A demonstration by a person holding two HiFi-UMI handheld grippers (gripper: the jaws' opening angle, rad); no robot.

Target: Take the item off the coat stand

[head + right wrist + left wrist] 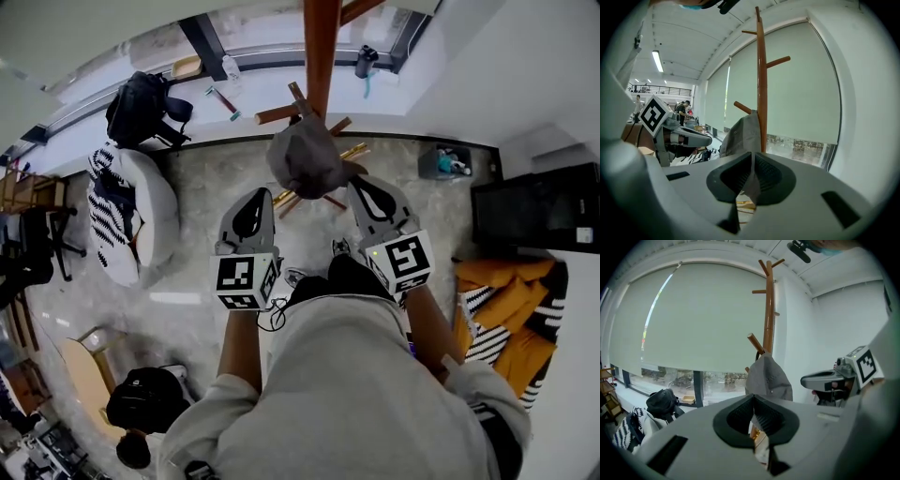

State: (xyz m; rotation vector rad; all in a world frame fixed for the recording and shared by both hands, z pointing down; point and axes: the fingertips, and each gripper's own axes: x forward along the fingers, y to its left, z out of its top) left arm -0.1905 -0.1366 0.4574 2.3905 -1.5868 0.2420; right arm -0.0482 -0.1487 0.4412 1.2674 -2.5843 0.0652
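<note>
- Person's grey-sleeved arms fill the bottom of the head view, one hand-held gripper in each hand. Both the left hand-held gripper (251, 199) and the right hand-held gripper (366, 192) point forward, side by side and apart from each other. Just ahead of them and between their tips, a grey cap (305, 155) hangs on a low peg of the wooden coat stand (321, 47). The right tip is close to the cap's edge, but whether it touches cannot be told.
- Left gripper view: the dark jaws are pressed together with nothing seen between them. The cap hangs beyond the jaws and slightly to their right, on its peg.
- Right gripper view: these jaws are likewise closed and appear empty. The cap hangs ahead and slightly to their left, against the pole.
- Progress, as a judgement: the task looks barely begun. The cap is on the stand and ungripped. Opening a hand-held gripper, taking hold of the cap and lifting it clear of the peg all remain.
</note>
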